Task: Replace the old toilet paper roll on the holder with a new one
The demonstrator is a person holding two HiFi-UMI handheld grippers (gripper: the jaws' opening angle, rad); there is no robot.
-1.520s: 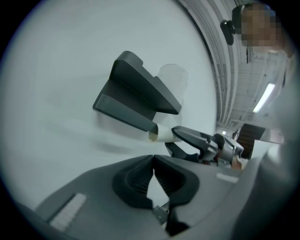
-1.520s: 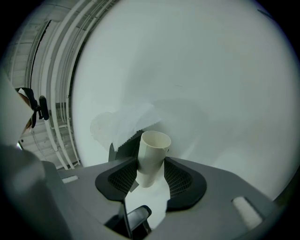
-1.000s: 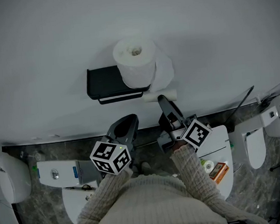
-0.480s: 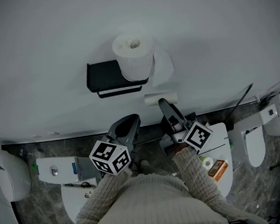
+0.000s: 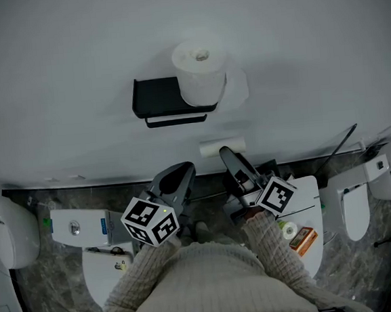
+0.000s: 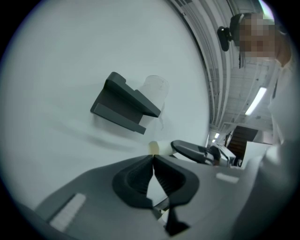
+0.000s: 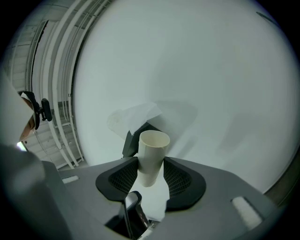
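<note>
A black holder [image 5: 156,97] is fixed to the white wall, and a full white paper roll [image 5: 202,73] stands upright on its right end with a loose sheet hanging behind it. Below the holder my right gripper [image 5: 226,152] is shut on an empty cardboard tube [image 5: 222,146]. In the right gripper view the tube [image 7: 151,157] stands upright between the pads, with the holder [image 7: 136,136] behind it. My left gripper [image 5: 180,173] is shut with nothing in it, left of the tube. The left gripper view shows its tips [image 6: 153,157] touching, under the holder [image 6: 124,103].
White toilets stand at the left [image 5: 12,239] and right [image 5: 362,192] on a dark stone floor. A small orange box [image 5: 305,237] and a tape roll [image 5: 290,230] lie on a white lid at the right. A thin black rod [image 5: 337,143] leans by the wall.
The right gripper has drawn the empty tube down and away from the holder. The left gripper has also drifted back a little. The holder and roll sit higher and further right in the head view.
</note>
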